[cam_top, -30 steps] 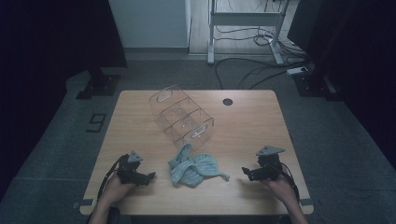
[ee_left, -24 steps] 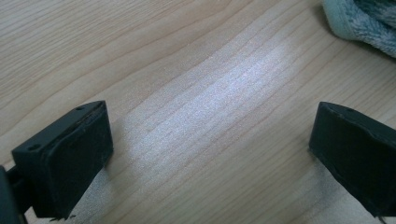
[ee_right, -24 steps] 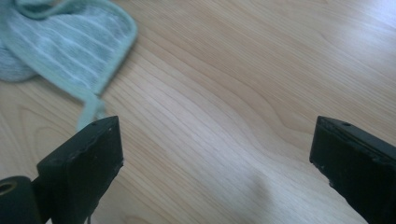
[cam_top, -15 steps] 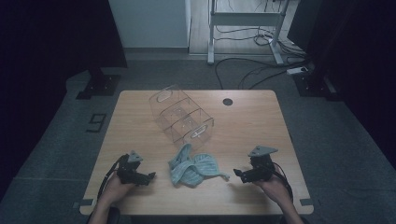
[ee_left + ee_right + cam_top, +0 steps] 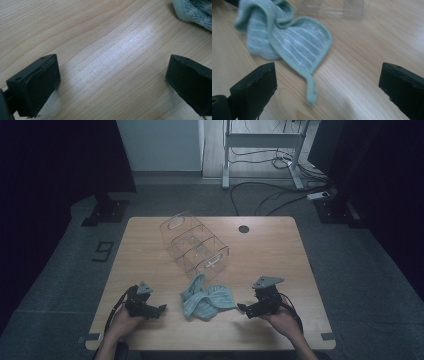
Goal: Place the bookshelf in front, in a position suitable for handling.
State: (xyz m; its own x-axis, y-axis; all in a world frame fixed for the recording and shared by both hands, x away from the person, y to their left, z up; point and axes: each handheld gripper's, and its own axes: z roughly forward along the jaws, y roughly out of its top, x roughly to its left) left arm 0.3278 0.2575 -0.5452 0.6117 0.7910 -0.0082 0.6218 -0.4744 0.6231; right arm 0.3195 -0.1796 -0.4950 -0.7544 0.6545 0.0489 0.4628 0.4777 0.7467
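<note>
A crumpled pale green cloth (image 5: 205,297) lies on the wooden table (image 5: 280,250) near its front middle. In the right gripper view the cloth (image 5: 287,40) has striped fabric and a small hanging loop that points toward me. My right gripper (image 5: 243,309) is open, low over the table just right of the cloth, with the cloth's corner ahead of its jaws (image 5: 325,87). My left gripper (image 5: 159,310) is open, left of the cloth, over bare wood (image 5: 112,82). An edge of the cloth (image 5: 193,11) shows at that view's top right.
A clear plastic organiser (image 5: 192,245) with several compartments lies on its side behind the cloth. A small black round grommet (image 5: 243,228) sits at the table's back right. Cables and a desk frame are on the floor beyond.
My right gripper has moved left toward the cloth's right corner. The left gripper and the cloth have stayed in place.
</note>
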